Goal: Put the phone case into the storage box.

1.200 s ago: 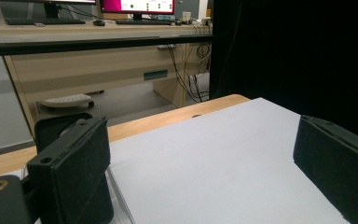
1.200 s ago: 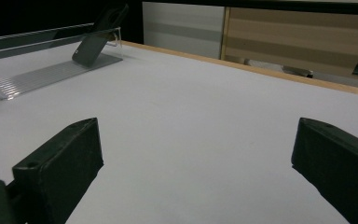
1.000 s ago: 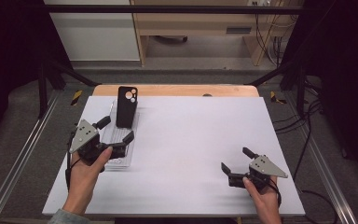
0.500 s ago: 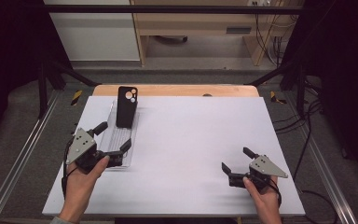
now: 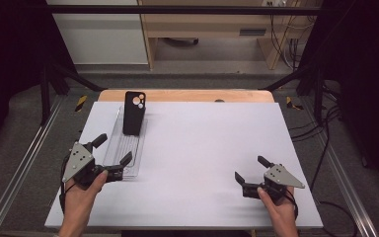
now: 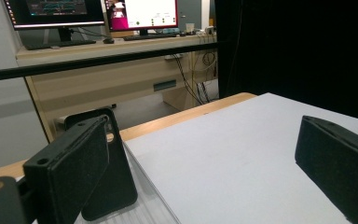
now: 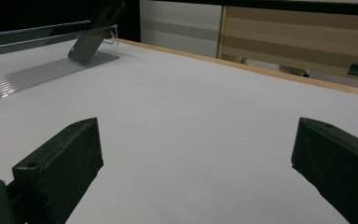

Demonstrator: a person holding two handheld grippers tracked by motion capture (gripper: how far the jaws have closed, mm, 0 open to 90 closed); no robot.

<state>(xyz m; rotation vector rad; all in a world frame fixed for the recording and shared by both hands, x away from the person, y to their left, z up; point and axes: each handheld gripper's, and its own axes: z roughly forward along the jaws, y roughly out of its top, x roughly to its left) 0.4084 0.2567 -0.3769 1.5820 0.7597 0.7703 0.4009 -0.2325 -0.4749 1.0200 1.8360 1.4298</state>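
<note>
A black rectangular phone case [image 5: 133, 112] with round camera cut-outs stands propped almost upright at the far end of a clear ribbed plastic tray [image 5: 123, 148], which lies on the left part of the white table top [image 5: 207, 148]. The left gripper [image 5: 112, 149] sits at the tray's near end with its black jaws spread wide and nothing between them, one jaw beside the tray and the other over it. The right gripper [image 5: 250, 169] rests well apart at the near right, jaws likewise wide and empty.
</note>
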